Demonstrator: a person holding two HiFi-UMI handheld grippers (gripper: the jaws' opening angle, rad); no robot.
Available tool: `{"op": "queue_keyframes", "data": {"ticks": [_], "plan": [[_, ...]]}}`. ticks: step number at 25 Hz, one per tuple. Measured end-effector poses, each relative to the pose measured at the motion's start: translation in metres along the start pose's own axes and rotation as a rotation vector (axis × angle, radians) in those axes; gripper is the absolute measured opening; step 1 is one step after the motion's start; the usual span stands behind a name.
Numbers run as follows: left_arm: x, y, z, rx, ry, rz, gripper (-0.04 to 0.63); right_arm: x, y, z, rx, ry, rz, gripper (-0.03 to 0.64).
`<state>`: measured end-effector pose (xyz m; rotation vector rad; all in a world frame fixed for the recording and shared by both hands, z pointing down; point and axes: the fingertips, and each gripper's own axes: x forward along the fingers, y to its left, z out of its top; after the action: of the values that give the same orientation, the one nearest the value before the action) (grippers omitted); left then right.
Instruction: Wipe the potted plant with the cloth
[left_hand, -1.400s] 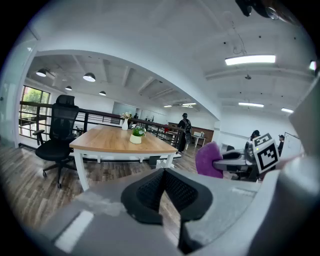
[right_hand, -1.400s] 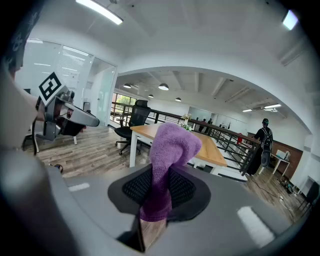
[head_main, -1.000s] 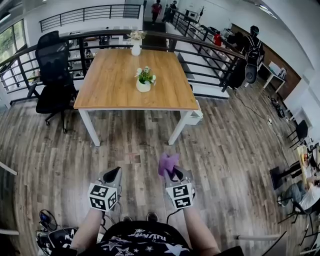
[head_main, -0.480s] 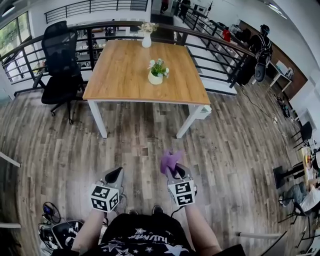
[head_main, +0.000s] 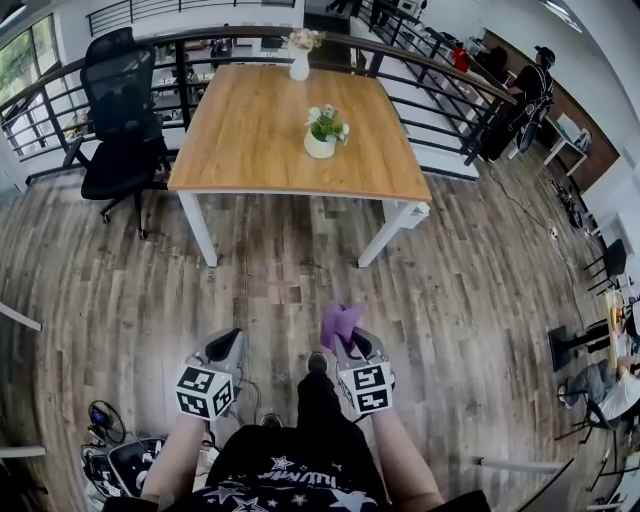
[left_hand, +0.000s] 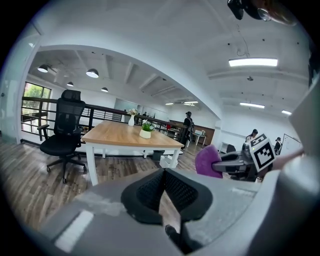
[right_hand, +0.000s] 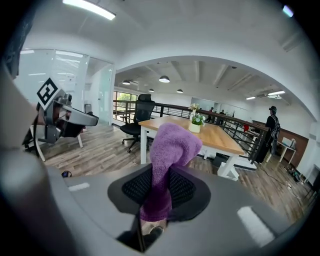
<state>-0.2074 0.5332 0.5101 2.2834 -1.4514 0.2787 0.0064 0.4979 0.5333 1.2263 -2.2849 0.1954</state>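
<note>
A small potted plant (head_main: 325, 131) with green leaves and white flowers in a white pot stands on a wooden table (head_main: 260, 140); it also shows far off as the potted plant (left_hand: 146, 129) and the potted plant (right_hand: 196, 123). My right gripper (head_main: 345, 347) is shut on a purple cloth (head_main: 338, 322), which sticks up between the pads as the cloth (right_hand: 167, 160). My left gripper (head_main: 229, 348) is shut with nothing in it. Both grippers hang over the floor, well short of the table.
A white vase with flowers (head_main: 301, 57) stands at the table's far edge. A black office chair (head_main: 118, 115) sits left of the table before a black railing (head_main: 430, 80). People stand at the far right (head_main: 535, 85). Cables and gear (head_main: 115, 455) lie by my left foot.
The table and the plant have come nearer in the head view. Both grippers keep their places in that view, the right one still holding the cloth.
</note>
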Motion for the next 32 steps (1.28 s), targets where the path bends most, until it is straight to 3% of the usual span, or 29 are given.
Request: {"op": "queue_keyframes", "data": {"ticks": [7,19,32], "plan": [[0.045,0.014,0.011,0.016,0.012,0.02,0.002,0.046,-0.03,0.004,-0.013,-0.011,0.037,0.08],[0.183,0.035,0.075,0.015,0.045,0.075,0.002,0.156,-0.182,0.048,0.061,-0.017,0.038,0.08],[0.304,0.038,0.127,0.018,0.072,0.109,0.002,0.243,-0.291,0.081,0.074,-0.008,0.092,0.08]]}}
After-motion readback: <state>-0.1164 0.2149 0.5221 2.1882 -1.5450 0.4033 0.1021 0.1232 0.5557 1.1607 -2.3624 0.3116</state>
